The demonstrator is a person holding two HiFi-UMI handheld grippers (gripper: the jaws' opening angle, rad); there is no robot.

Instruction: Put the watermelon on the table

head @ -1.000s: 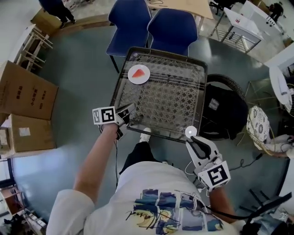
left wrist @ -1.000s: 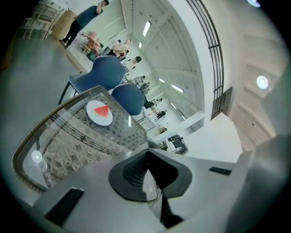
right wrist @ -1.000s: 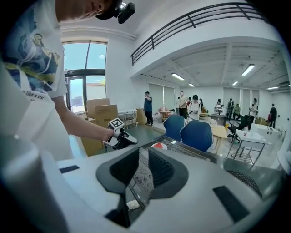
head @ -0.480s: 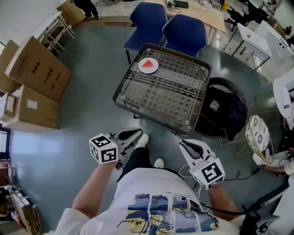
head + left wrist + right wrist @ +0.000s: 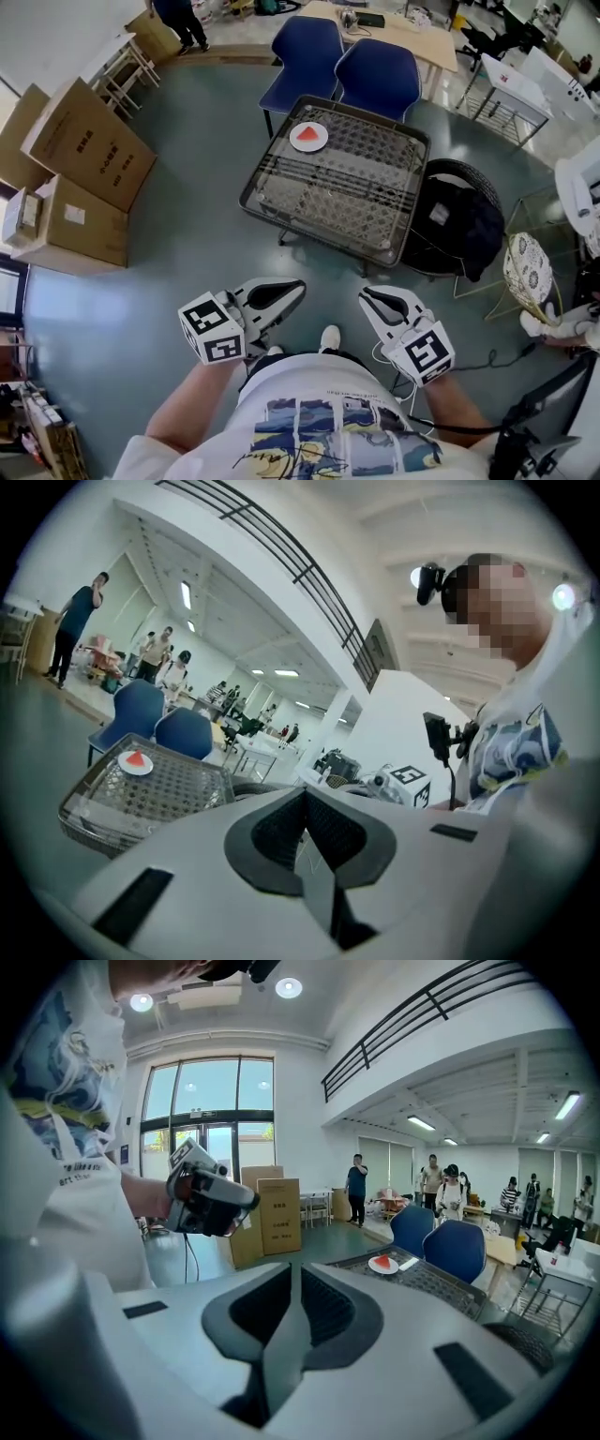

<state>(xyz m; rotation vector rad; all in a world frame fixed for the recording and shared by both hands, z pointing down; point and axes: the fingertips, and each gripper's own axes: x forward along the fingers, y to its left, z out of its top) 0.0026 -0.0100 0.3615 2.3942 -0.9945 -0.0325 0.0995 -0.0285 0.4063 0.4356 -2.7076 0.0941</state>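
I hold the left gripper and the right gripper low and close to the body, well apart from the table, with their tips angled toward each other. Each gripper's own view shows its jaws pressed together with nothing between the pads, so both are closed and empty. I read this as a rest pose. There is no load to carry, so the tools sit where they can't knock anything.

The watermelon, a red wedge, lies on a white plate. The plate stands at the table's far corner, just beside the blue chairs. With it there and neither gripper near it, I judge the task done.

The head view gives me the layout: both grippers at once, which corner the plate occupies, and the boxes off to the left. It does not show clearly where the jaws meet, and only the gripper views settle that. The left gripper view looks across at the right gripper's marker cube and catches the table low from the side. The right gripper view shows the left gripper in its hand, and past it the plate, with people standing far back in the hall. At that size I can't tell whether the wedge lies flat or leans.
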